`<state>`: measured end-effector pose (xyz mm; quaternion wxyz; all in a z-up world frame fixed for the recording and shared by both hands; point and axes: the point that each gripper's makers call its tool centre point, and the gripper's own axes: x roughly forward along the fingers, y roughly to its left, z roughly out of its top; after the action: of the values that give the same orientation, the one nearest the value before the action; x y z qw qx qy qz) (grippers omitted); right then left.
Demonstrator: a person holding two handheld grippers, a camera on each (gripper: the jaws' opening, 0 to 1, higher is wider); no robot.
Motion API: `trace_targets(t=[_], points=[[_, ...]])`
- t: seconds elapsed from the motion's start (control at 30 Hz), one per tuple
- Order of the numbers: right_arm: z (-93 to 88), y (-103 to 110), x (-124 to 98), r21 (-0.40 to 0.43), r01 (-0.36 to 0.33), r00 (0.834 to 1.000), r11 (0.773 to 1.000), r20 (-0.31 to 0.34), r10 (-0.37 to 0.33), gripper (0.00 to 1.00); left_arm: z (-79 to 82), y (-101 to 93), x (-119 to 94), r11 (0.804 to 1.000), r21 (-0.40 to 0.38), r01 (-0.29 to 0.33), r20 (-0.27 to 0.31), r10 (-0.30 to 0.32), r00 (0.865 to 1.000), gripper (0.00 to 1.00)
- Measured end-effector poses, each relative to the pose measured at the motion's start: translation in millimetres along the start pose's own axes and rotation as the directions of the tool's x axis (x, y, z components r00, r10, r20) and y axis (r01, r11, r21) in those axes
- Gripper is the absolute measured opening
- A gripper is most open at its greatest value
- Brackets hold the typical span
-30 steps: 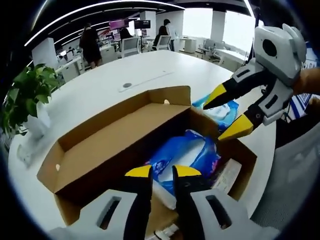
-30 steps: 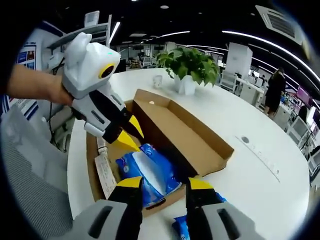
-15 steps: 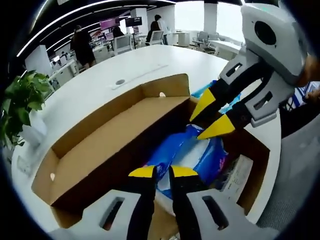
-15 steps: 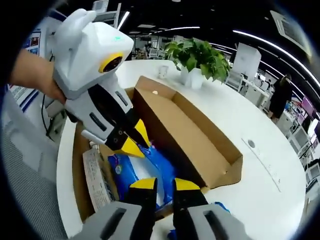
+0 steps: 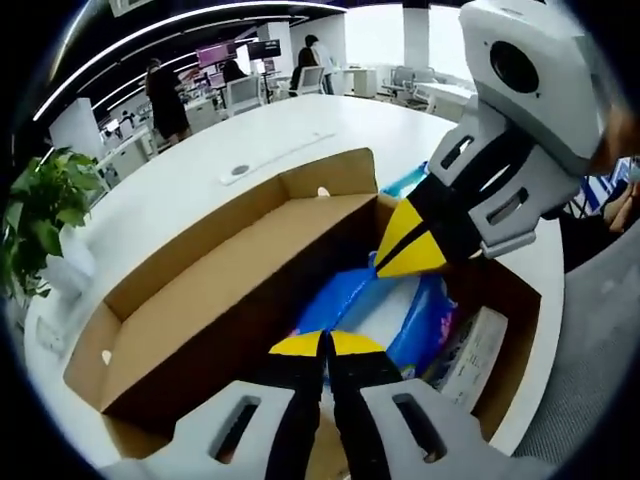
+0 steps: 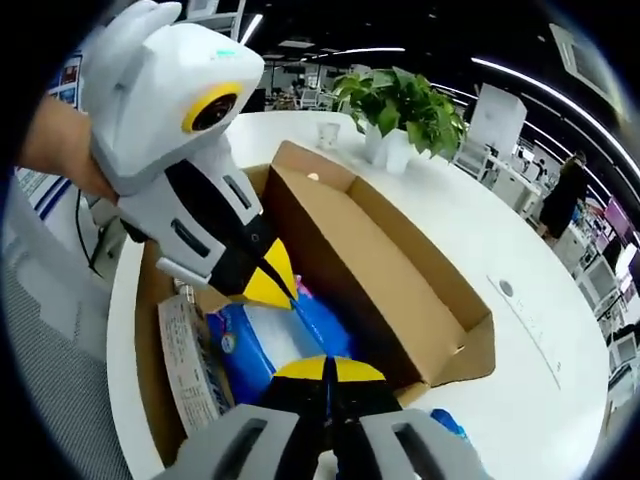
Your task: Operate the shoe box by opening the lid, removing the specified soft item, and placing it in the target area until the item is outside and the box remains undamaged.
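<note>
Both hand-held grippers, left point(image 5: 322, 343) and right point(image 6: 322, 367), seem pinched on the blue pack point(image 5: 400, 310) in the shoe box point(image 5: 200, 300).

A large round white table point(image 5: 290, 130) spreads out into an open-plan office. A leafy green plant in a white pot point(image 5: 45, 215) stands at its left edge in the left gripper view; in the right gripper view the plant is at the far side beside a small clear glass point(image 6: 328, 135). Beyond are desks with monitors and office chairs point(image 5: 255, 90), standing people point(image 5: 165, 95), bright windows point(image 5: 380, 30) on the far right, and long ceiling light strips point(image 6: 520, 75) across a dark ceiling
</note>
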<state>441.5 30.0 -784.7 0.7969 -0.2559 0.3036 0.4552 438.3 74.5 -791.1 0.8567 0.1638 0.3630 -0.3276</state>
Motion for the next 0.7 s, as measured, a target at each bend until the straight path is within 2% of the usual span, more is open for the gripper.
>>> trace_targets(t=[0.47,0.7], points=[[13.6,9,-13,-0.013,-0.008,0.999,1.000,0.044,0.008,0.00,7.2,1.9,-21,1.000,0.020,-0.022,0.034,0.021,0.999,0.00],[26.9,10,-20,-0.028,-0.004,0.997,1.000,0.071,0.006,0.00,12.4,6.2,-33,0.999,0.028,-0.041,0.049,0.040,0.998,0.00]])
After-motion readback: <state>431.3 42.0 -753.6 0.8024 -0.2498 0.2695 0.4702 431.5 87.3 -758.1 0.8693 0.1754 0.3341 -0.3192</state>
